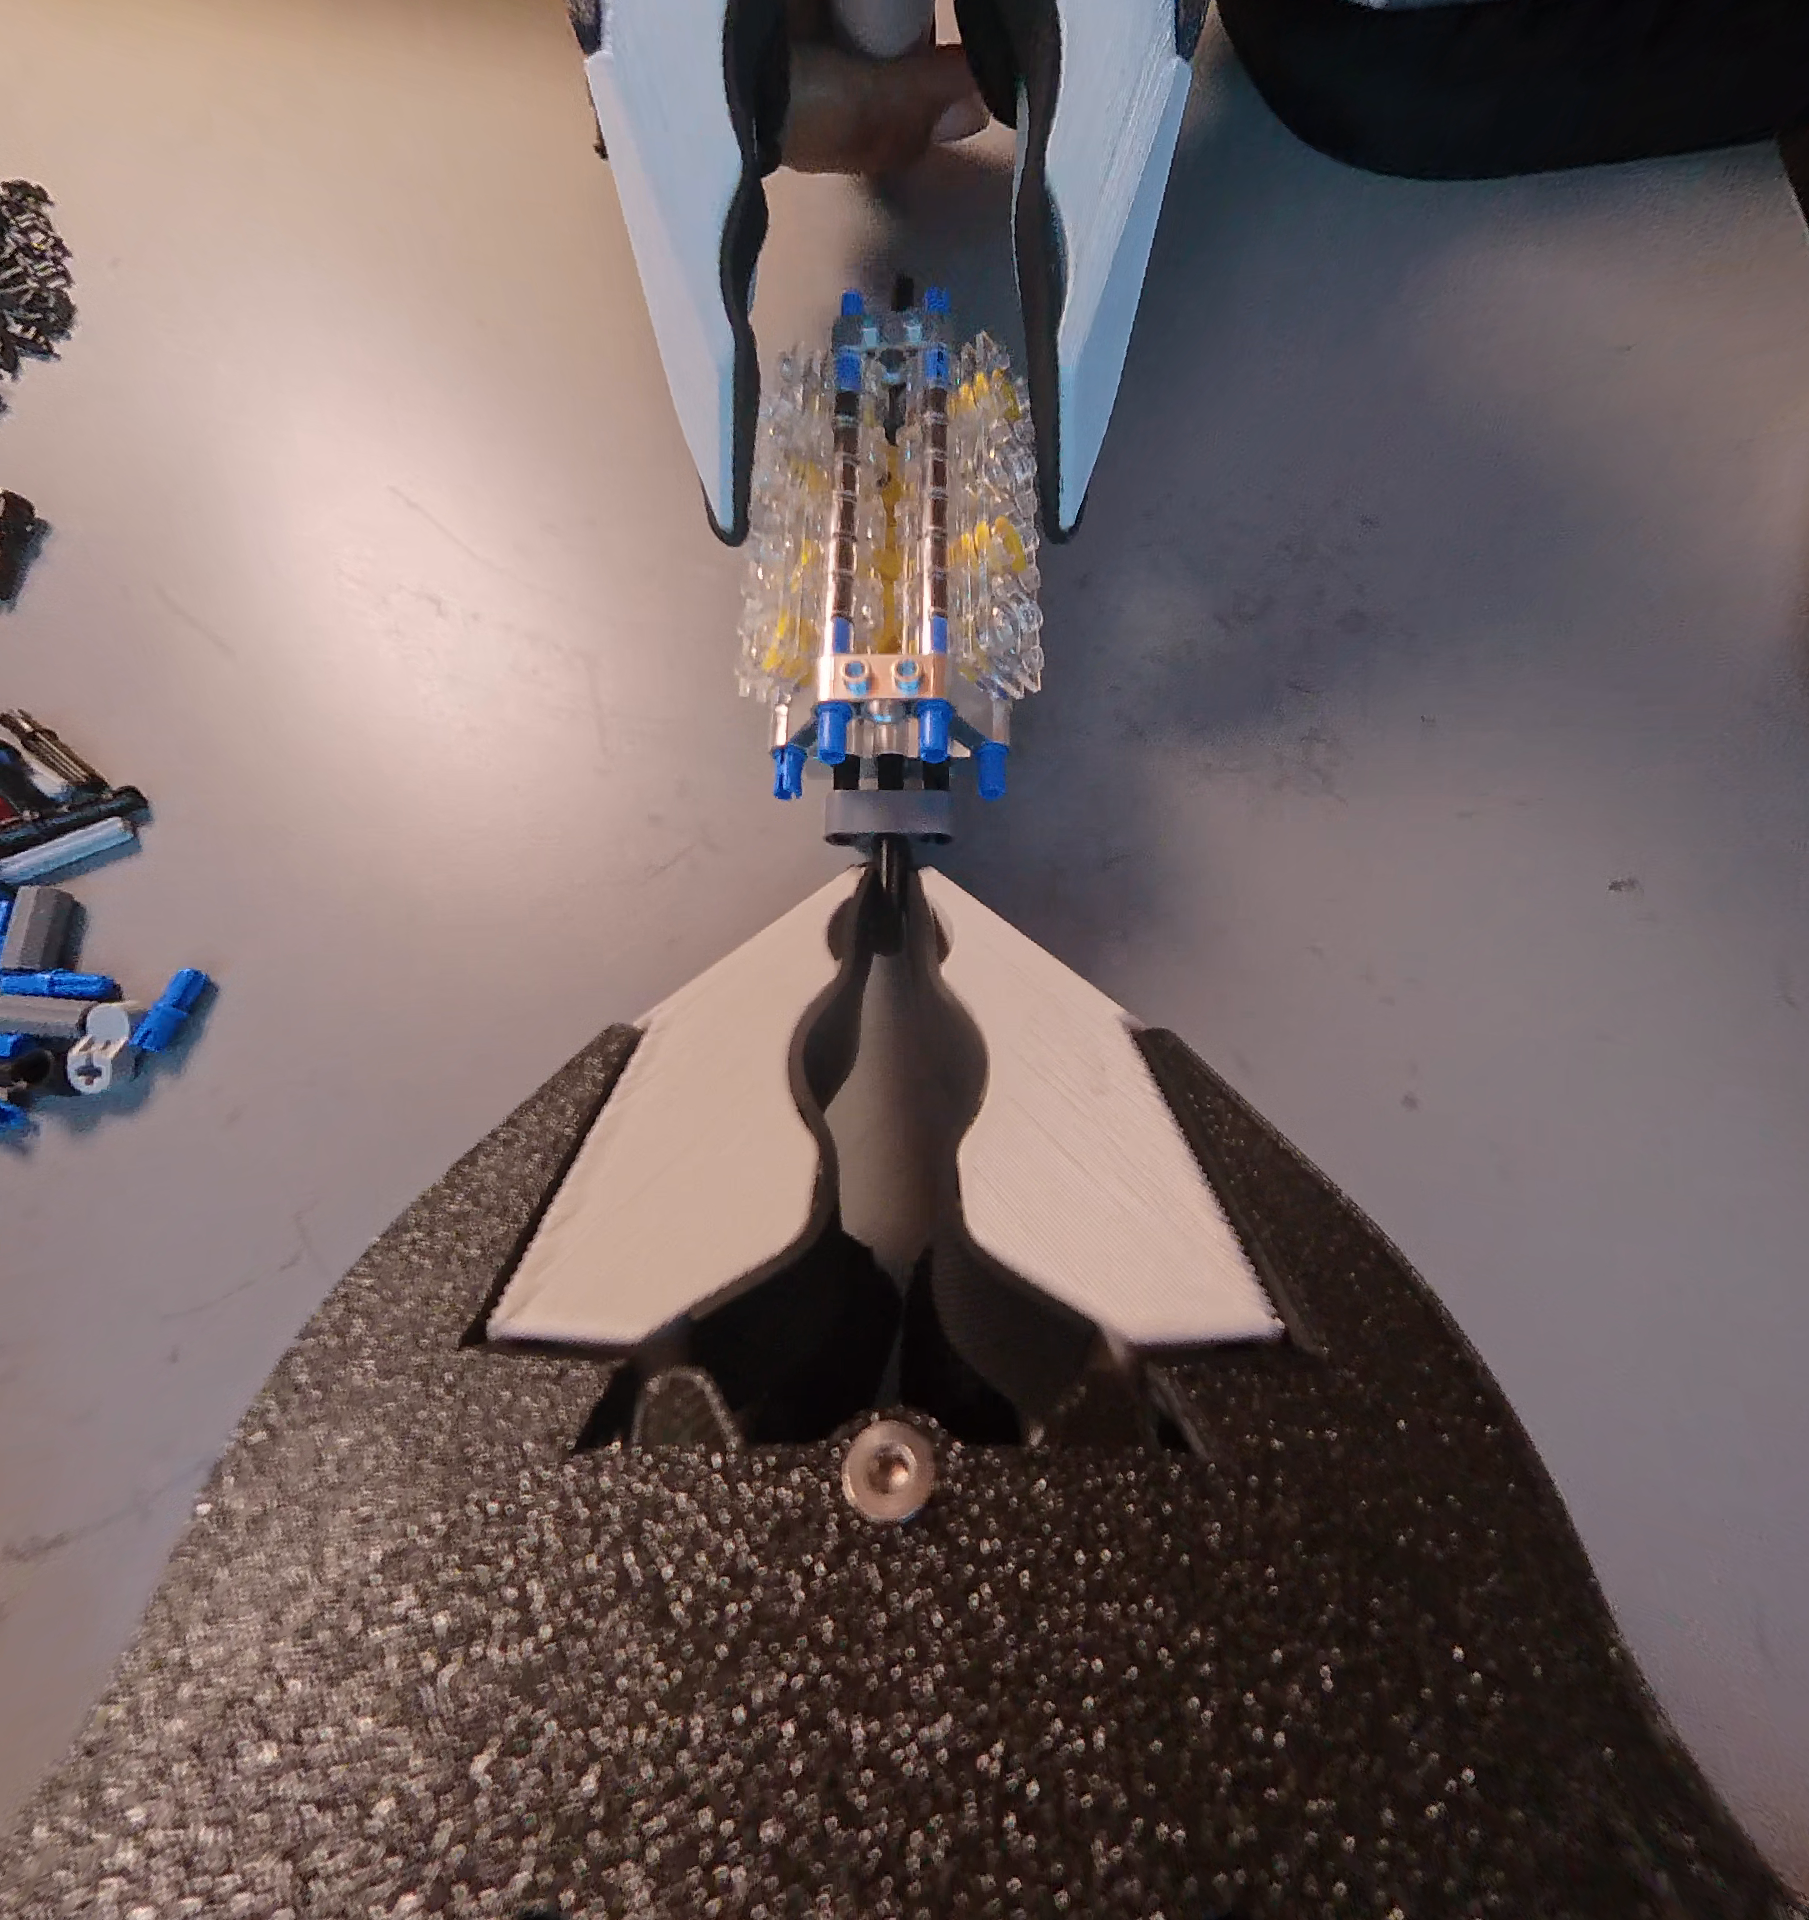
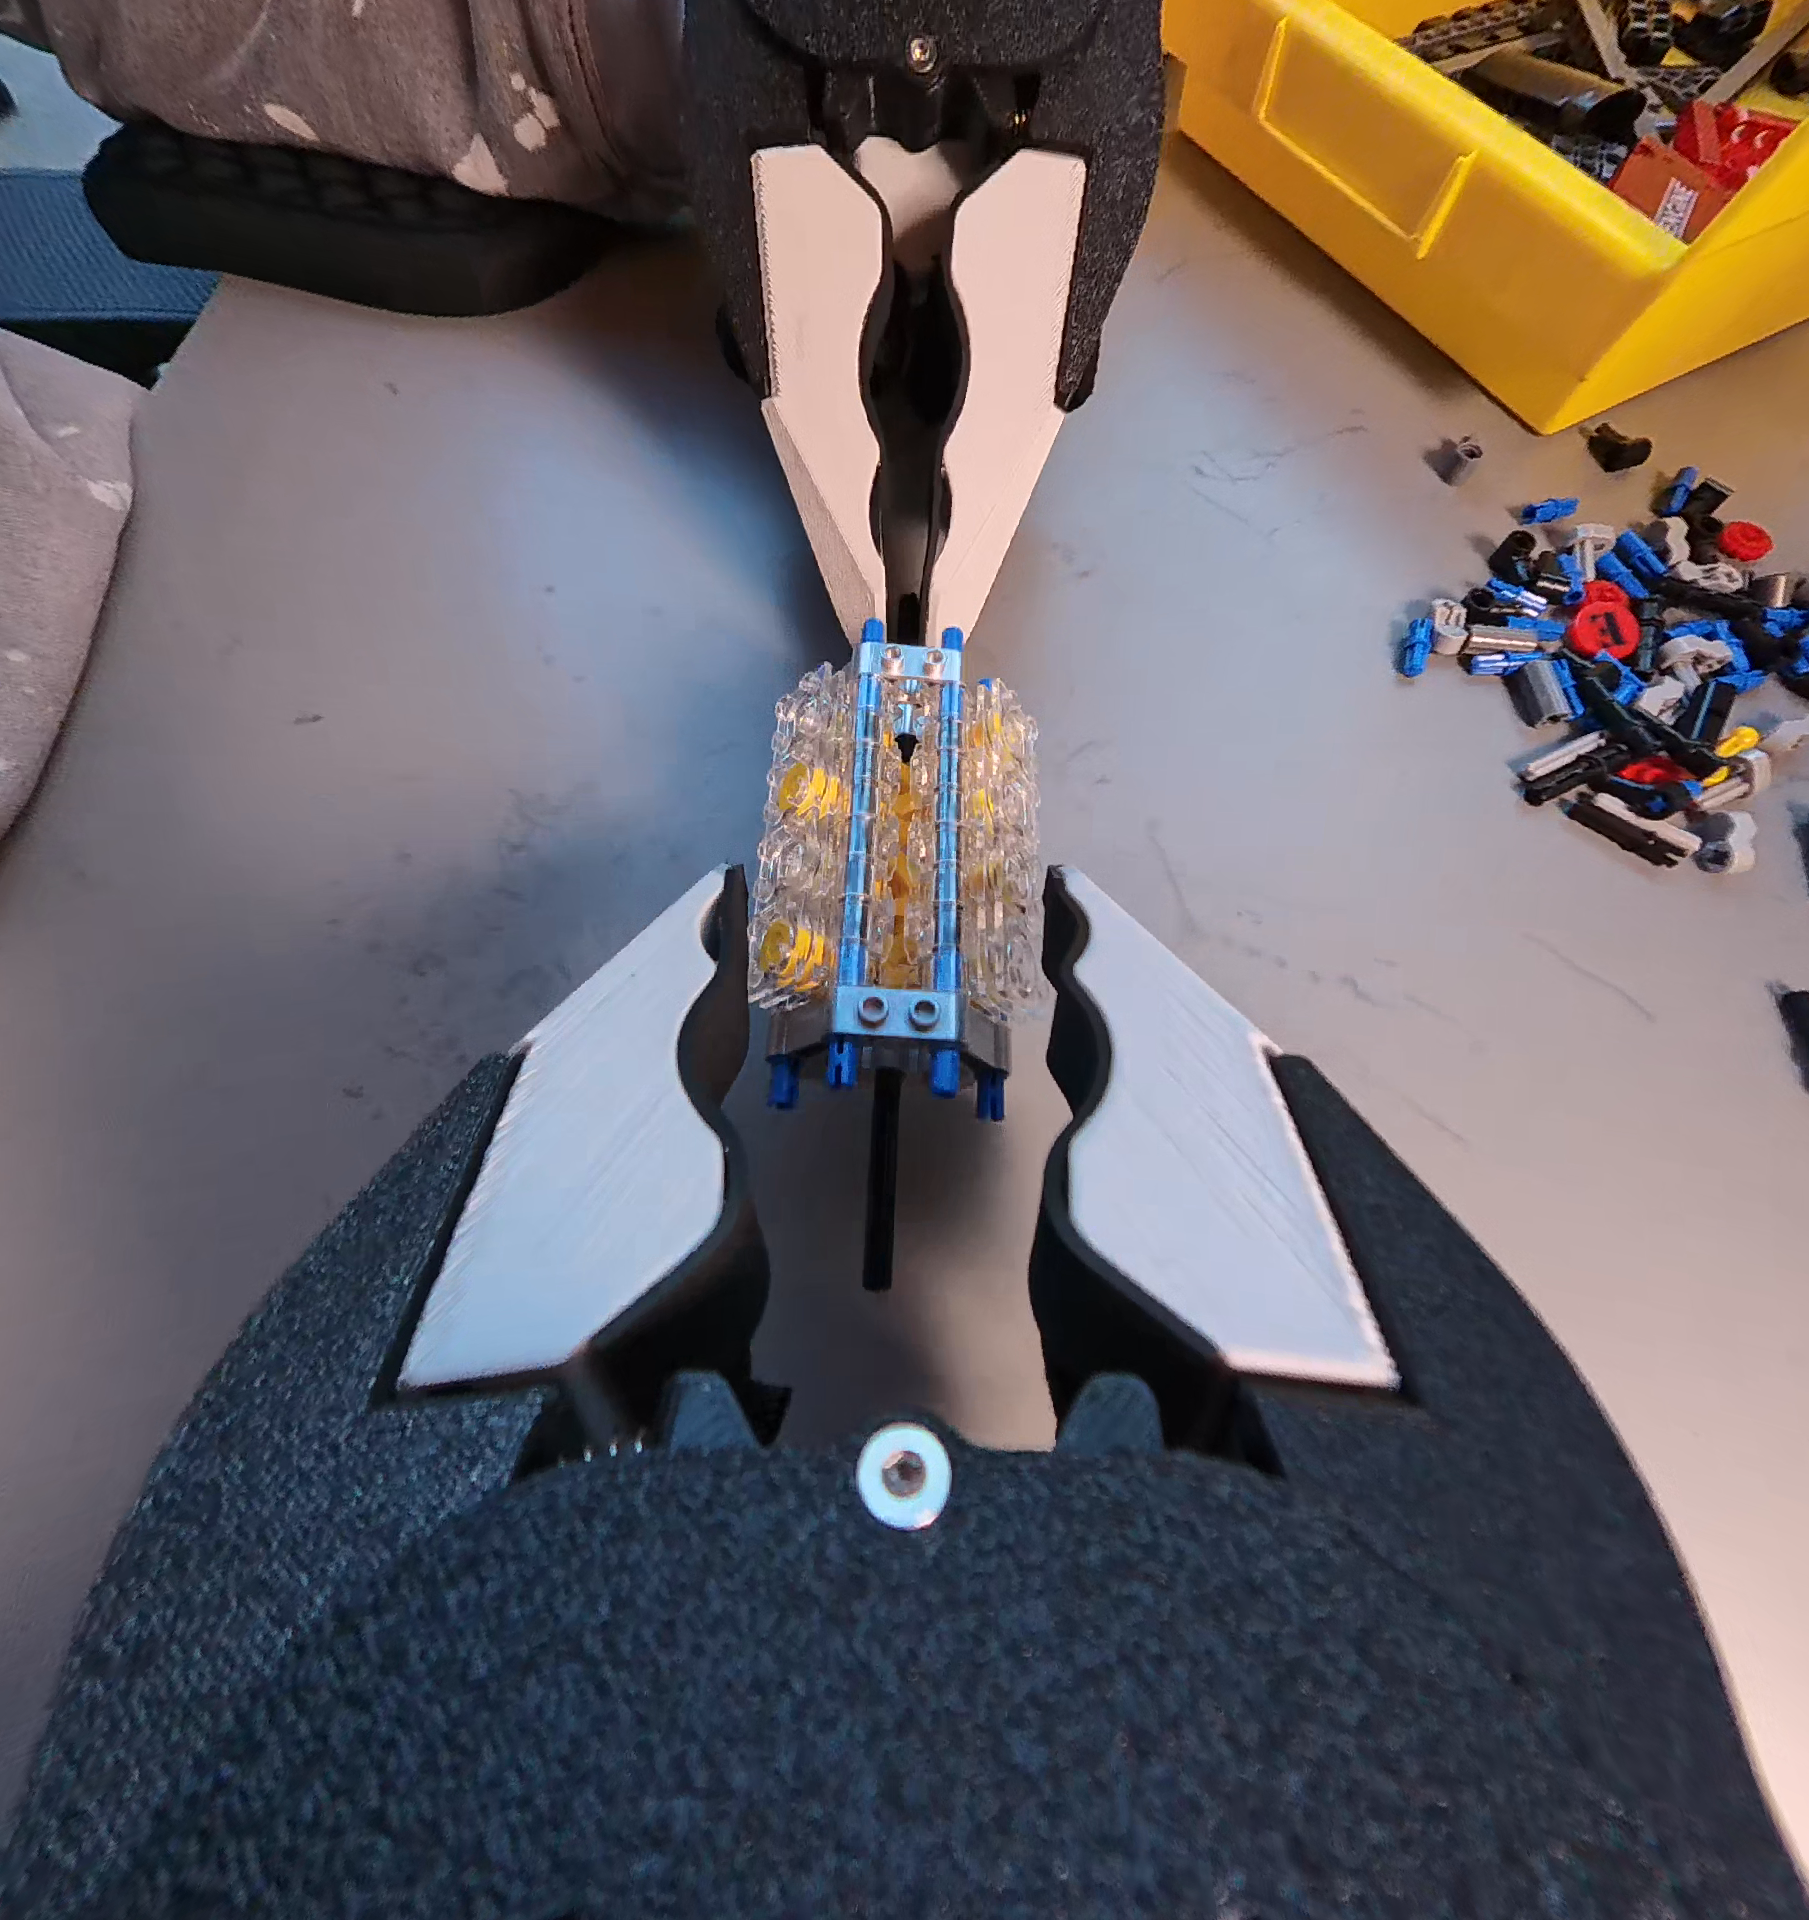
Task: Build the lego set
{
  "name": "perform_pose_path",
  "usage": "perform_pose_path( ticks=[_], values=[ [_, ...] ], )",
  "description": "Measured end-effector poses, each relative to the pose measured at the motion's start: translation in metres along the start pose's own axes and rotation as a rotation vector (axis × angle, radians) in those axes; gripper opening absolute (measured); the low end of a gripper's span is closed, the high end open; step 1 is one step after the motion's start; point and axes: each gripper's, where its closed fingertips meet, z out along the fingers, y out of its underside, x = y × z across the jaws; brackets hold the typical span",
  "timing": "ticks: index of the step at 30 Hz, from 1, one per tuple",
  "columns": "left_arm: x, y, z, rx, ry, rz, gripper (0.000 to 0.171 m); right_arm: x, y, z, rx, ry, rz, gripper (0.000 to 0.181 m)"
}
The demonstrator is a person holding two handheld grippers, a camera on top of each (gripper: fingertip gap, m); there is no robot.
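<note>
Only the right wrist view is showing the yellow plastic bin [image 2: 1419, 197], which is holding black, red and grey building pieces, beside a loose pile of blue, black and grey pins [image 2: 1658, 675]. Between both tools, the clear-and-yellow cylindrical brick assembly with blue pins [image 1: 889, 540] is hanging above the grey table [image 1: 1399, 727]. The left gripper [image 1: 884, 914] is pinching its black axle; the right gripper [image 2: 895, 914] is bracketing it, fingers spread.
</note>
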Motion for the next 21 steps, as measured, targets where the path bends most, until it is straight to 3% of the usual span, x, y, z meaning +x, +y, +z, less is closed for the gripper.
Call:
perform_pose_path(
  ticks=[5,21],
  values=[
    [0.000,-0.005,0.000,0.021,-0.003,0.002,0.003,0.000,0.018,0.004,-0.097,0.014,-0.023,0.055],
    [0.011,-0.009,0.005,0.016,0.045,-0.037,0.010,-0.002,0.018,0.008,-0.165,0.053,-0.087,0.055]
  ],
)
